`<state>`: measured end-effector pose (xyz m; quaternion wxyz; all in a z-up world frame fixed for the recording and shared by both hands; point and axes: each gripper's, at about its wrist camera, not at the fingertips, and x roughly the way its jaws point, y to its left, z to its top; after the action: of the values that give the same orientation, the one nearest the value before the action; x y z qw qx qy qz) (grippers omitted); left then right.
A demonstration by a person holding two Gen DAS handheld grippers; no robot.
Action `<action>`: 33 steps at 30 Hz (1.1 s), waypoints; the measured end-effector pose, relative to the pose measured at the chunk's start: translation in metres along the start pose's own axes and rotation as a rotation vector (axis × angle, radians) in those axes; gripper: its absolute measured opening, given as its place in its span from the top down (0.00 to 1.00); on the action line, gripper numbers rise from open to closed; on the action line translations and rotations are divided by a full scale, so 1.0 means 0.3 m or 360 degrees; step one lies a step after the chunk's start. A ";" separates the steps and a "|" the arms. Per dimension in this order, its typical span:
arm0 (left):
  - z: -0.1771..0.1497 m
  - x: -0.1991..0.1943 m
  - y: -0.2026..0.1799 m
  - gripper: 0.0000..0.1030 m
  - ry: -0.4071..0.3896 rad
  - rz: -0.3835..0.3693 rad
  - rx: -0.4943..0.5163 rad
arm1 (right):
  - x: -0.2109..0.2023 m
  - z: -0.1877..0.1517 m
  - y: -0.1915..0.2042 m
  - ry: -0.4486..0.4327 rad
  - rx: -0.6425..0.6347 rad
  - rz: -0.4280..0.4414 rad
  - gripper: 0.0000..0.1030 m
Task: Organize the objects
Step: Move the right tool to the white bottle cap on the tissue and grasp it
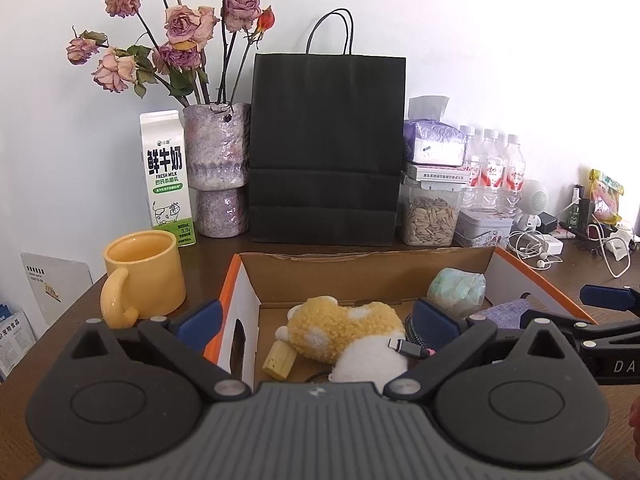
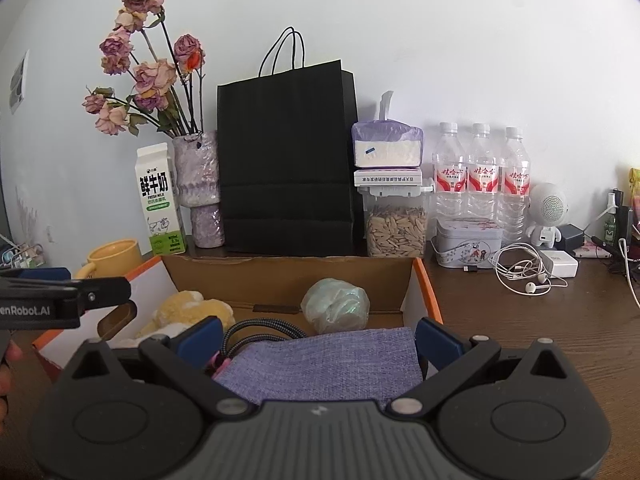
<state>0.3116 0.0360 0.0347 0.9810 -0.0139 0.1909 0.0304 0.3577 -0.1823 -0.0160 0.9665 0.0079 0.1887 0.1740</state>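
My right gripper (image 2: 318,344) stands released above the purple cloth (image 2: 320,360) already in the box (image 2: 426,280) (plush toy (image 2: 188,312) at nine o'clock), while earphones (image 2: 524,276) at two o'clock, I judge, wait.

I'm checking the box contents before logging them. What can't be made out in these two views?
- Cable: right view, most of it hidden under the purple cloth and the right gripper.
- Plush toy: right view, partly behind the left gripper.
- Box front: left view, gripper body covers it.
- Tin print: too small.
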 end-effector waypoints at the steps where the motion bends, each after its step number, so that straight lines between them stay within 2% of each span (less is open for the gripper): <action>1: -0.001 -0.010 -0.001 0.00 0.0000 -0.0002 0.0001 | -0.010 0.000 0.002 -0.0002 -0.0001 0.0000 0.00; 13: -0.031 -0.150 -0.005 0.00 0.0013 -0.0019 0.0022 | -0.165 -0.031 0.028 0.0029 -0.0018 0.0057 0.00; 29: -0.130 -0.351 0.022 0.00 0.0115 -0.0031 0.0018 | -0.401 -0.166 0.101 0.0180 -0.0003 0.0145 0.00; 33: -0.172 -0.401 0.032 0.00 0.0154 -0.0039 0.0011 | -0.465 -0.203 0.137 0.0209 -0.0033 0.0109 0.00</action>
<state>0.1806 0.0370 0.0319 0.9710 -0.0144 0.2382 0.0171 0.2006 -0.1942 -0.0188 0.9455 -0.0072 0.2496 0.2090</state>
